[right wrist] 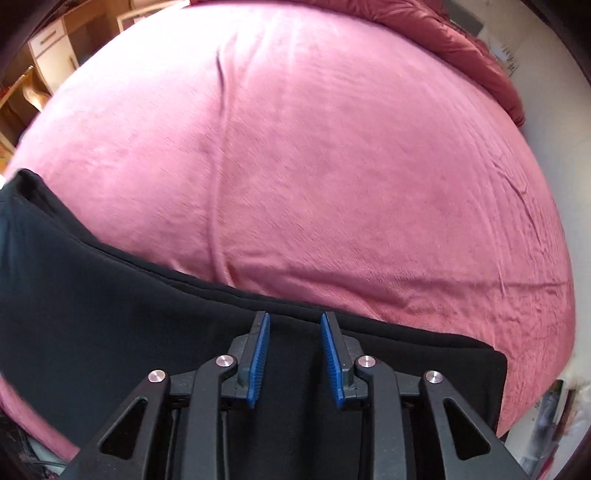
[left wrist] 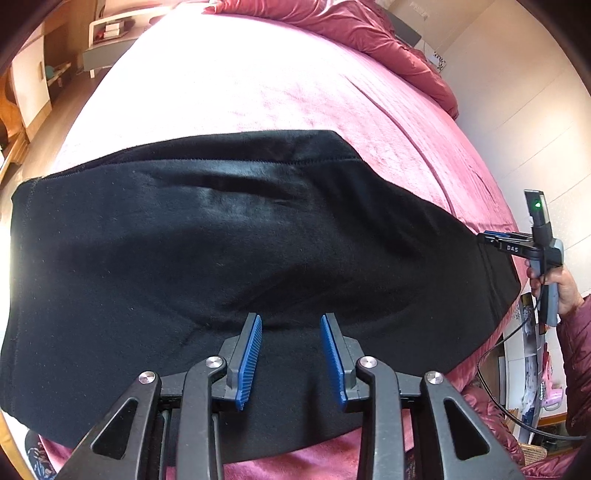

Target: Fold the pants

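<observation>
Black fleece pants (left wrist: 229, 251) lie flat across the near part of a pink bed (left wrist: 258, 85), folded lengthwise with one layer over another. My left gripper (left wrist: 291, 317) is open, its blue pads just above the near middle of the pants. In the left wrist view my right gripper (left wrist: 484, 236) is at the pants' right end, by the far edge. In the right wrist view my right gripper (right wrist: 294, 315) is open above the pants (right wrist: 110, 295), near their far edge.
A crumpled red duvet (left wrist: 332, 26) lies at the head of the bed. Wooden furniture (left wrist: 33, 85) stands to the left. A wall (left wrist: 517, 92) runs along the right side. My hand and a cable (left wrist: 495, 387) are at the right.
</observation>
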